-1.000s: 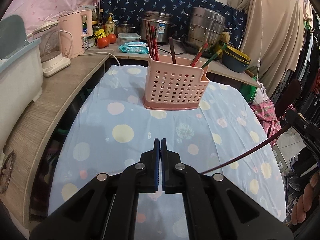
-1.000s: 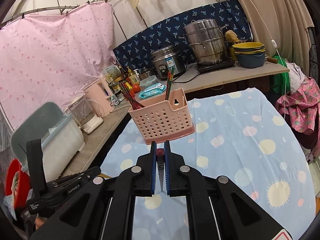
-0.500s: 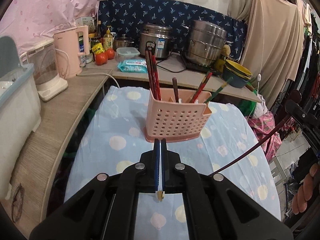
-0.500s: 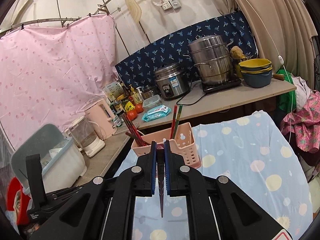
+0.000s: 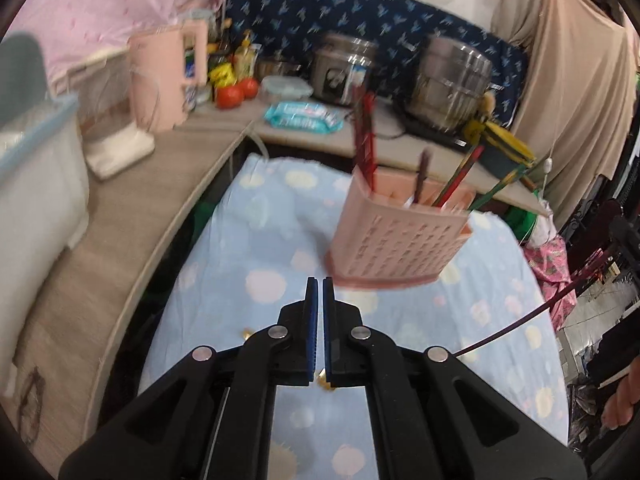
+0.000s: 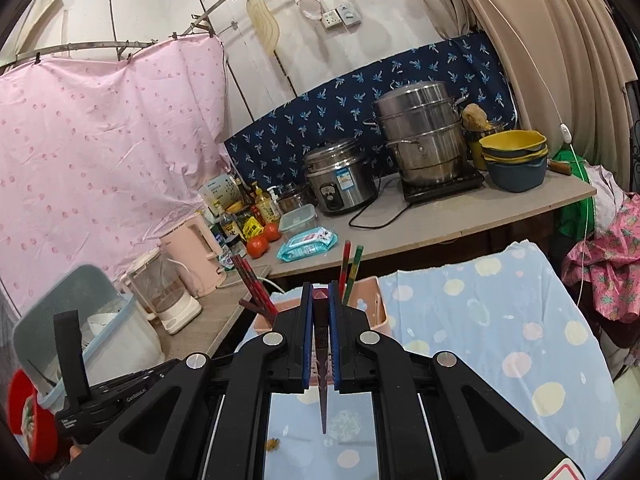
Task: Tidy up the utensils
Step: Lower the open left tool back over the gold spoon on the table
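Observation:
A pink perforated utensil holder [image 5: 400,240] stands on the blue spotted tablecloth [image 5: 256,240] with several red, brown and green chopsticks in it. My left gripper [image 5: 319,292] is shut and empty, short of the holder and to its left. My right gripper [image 6: 320,304] is shut on a dark red chopstick [image 6: 322,368], which hangs point down between the pads. The holder [image 6: 376,304] sits just behind the right gripper's fingertips, partly hidden by them. In the left wrist view the held chopstick [image 5: 532,316] slants in from the right.
A wooden counter [image 5: 120,216] runs along the left and back with a pink kettle [image 5: 172,80], blender, tomatoes [image 5: 230,96], wipes pack [image 5: 304,114], rice cooker [image 6: 340,176], steamer pot [image 6: 424,140] and bowls [image 6: 514,156]. A lidded bin [image 6: 80,336] stands left. Small yellow crumbs [image 5: 246,334] lie on the cloth.
The left gripper has swung left and drawn back, so the holder now sits to its right. The right gripper has risen with the chopstick, and the holder has sunk behind its fingertips.

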Demonstrator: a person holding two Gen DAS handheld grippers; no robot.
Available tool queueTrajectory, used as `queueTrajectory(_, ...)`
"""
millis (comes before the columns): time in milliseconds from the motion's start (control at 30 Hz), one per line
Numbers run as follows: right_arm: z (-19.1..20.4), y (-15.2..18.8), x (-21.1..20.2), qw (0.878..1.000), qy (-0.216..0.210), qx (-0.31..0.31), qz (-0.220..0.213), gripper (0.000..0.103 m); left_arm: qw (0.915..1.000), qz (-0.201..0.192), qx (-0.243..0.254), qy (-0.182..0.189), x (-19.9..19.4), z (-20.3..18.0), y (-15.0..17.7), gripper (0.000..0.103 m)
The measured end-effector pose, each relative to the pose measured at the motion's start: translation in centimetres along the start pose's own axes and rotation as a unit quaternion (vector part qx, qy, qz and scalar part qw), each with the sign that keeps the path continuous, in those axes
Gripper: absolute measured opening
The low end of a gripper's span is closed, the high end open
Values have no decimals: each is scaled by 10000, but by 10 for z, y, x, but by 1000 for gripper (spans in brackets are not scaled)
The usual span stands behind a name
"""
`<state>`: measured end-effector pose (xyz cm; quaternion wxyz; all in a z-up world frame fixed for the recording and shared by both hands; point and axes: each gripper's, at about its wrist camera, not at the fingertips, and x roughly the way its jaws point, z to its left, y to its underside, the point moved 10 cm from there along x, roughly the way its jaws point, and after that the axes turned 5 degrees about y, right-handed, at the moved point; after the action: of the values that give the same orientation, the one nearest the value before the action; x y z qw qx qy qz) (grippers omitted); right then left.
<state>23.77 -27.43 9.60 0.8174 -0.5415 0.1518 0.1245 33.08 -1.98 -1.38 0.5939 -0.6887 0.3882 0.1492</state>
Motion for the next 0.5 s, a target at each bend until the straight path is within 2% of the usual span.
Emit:
queueTrajectory(67,-4,11,0,10000,36,52,76,7,9997,217,-120,-20,11,11,21,3)
queueTrajectory(100,-6,16,-1,9999,63,68,101,7,9993,327,-178,-35,17,15,34,8)
queueTrajectory(200,-9,27,-2,9997,153,71,170,7,9984,536,-172,-107,31,16,66,31)
queueTrajectory(233,-10,30,-3,9996,179,58,195,7,9982,569,-124,-134,35,15,74,36)
queueTrajectory(333,-10,36,-4,9995,201,35,239,7,9975,706,-5,-101,47,4,95,38)
queueTrajectory(400,-10,38,-4,9995,188,65,264,7,9969,783,66,-51,56,-5,105,46)
queueTrajectory(433,-11,39,-4,9994,177,85,273,7,9965,812,152,-94,61,-9,110,51)
queueTrajectory(500,-12,41,-4,9994,174,107,285,7,9957,850,299,-221,69,-14,114,52)
